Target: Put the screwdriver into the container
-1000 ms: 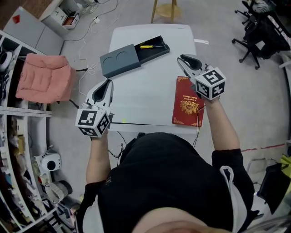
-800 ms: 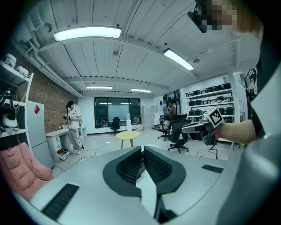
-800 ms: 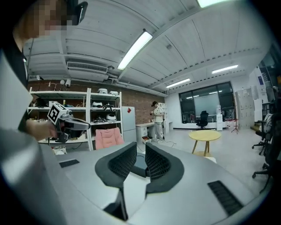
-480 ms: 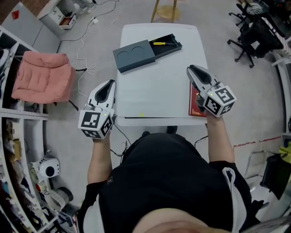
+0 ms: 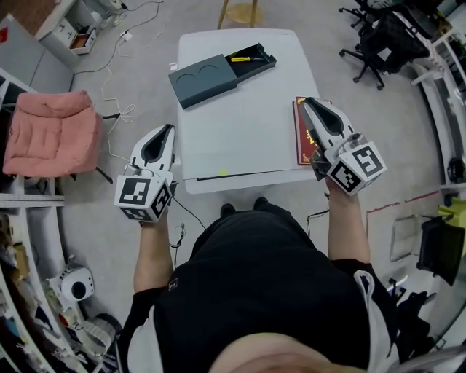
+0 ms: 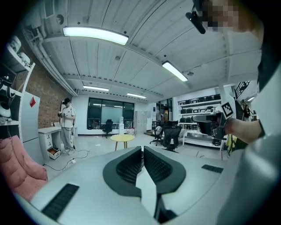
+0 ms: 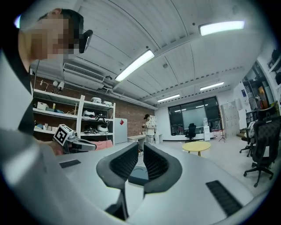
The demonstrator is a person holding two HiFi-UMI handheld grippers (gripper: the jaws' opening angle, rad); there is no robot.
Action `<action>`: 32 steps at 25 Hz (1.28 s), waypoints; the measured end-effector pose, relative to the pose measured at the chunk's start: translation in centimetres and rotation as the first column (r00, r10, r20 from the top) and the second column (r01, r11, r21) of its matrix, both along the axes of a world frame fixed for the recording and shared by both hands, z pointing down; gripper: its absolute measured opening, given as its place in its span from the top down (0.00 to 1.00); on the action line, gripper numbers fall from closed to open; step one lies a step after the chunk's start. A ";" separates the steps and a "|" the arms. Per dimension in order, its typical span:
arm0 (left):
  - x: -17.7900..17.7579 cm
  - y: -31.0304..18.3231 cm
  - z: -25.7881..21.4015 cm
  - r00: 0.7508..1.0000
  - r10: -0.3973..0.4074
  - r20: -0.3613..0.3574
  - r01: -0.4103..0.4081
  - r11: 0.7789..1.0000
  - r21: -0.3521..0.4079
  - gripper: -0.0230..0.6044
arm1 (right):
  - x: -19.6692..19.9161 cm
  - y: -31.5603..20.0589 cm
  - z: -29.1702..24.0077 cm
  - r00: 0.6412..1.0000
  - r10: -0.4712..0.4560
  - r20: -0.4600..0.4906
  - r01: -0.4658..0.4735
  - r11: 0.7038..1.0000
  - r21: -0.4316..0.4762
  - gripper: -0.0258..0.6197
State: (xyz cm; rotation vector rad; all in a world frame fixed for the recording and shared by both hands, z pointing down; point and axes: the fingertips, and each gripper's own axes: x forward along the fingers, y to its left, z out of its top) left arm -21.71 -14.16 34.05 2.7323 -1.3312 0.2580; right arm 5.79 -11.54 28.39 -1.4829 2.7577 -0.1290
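Observation:
A yellow-handled screwdriver lies in the open black tray of the dark grey container at the far end of the white table. The container's grey lid part with two round recesses covers its left half. My left gripper hangs off the table's left edge near the front, shut and empty. My right gripper is above the red book at the table's right edge, shut with nothing in it. Both gripper views look level across the room: left gripper, right gripper.
A pink cushioned chair stands left of the table, with cables on the floor near it. Black office chairs are at the far right. A yellow stool sits beyond the table. Shelving runs along the left wall.
Both grippers have drawn back toward the table's near edge and apart. The left one now hangs off the table's left side. The screwdriver stays in the tray.

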 end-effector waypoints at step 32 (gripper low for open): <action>6.1 2.5 -2.1 0.999 -0.050 -0.020 0.050 0.999 0.011 0.92 | 7.0 4.5 0.1 0.994 0.013 0.106 -0.018 0.999 0.042 0.91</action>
